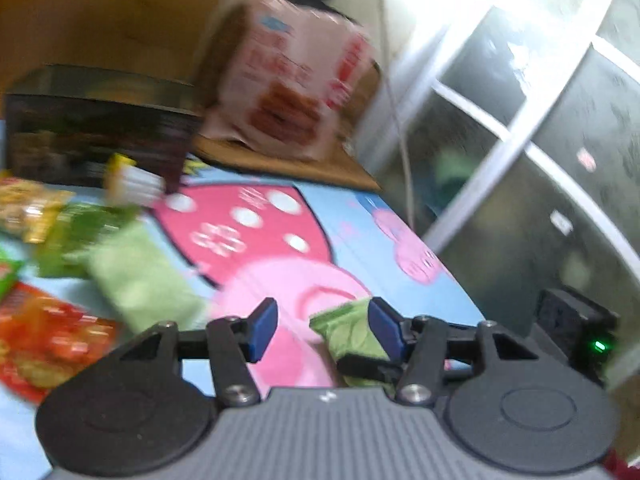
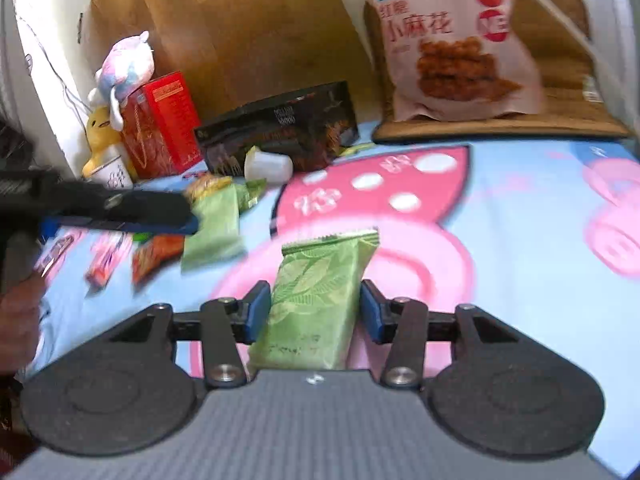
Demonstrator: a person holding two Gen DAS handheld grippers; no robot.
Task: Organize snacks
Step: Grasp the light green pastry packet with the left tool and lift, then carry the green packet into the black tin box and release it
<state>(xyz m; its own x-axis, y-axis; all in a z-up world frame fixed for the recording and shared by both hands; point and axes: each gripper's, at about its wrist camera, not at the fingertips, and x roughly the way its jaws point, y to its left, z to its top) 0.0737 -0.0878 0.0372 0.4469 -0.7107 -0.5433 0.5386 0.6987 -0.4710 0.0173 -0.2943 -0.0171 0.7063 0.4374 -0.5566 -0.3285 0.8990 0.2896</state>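
Note:
A green leaf-print snack packet (image 2: 316, 300) lies on the cartoon mat (image 2: 500, 240), between the open jaws of my right gripper (image 2: 314, 312); neither pad visibly presses it. The same packet shows in the left wrist view (image 1: 352, 332), by the right pad (image 1: 384, 330) of my open, empty left gripper (image 1: 320, 330). The left gripper also appears at the left of the right wrist view (image 2: 120, 212), above a second pale green packet (image 2: 214, 232). More snack packets lie at the left: green (image 1: 140, 276), red-orange (image 1: 44, 344), yellow (image 1: 28, 208).
A large pink snack bag (image 2: 452, 40) stands on a woven cushion (image 2: 560, 120) at the back. A black box (image 2: 280, 132), a red box (image 2: 160, 124), a plush toy (image 2: 124, 68) and a small white cup (image 2: 268, 168) stand at the back left. Glass panels (image 1: 540, 140) rise on the right.

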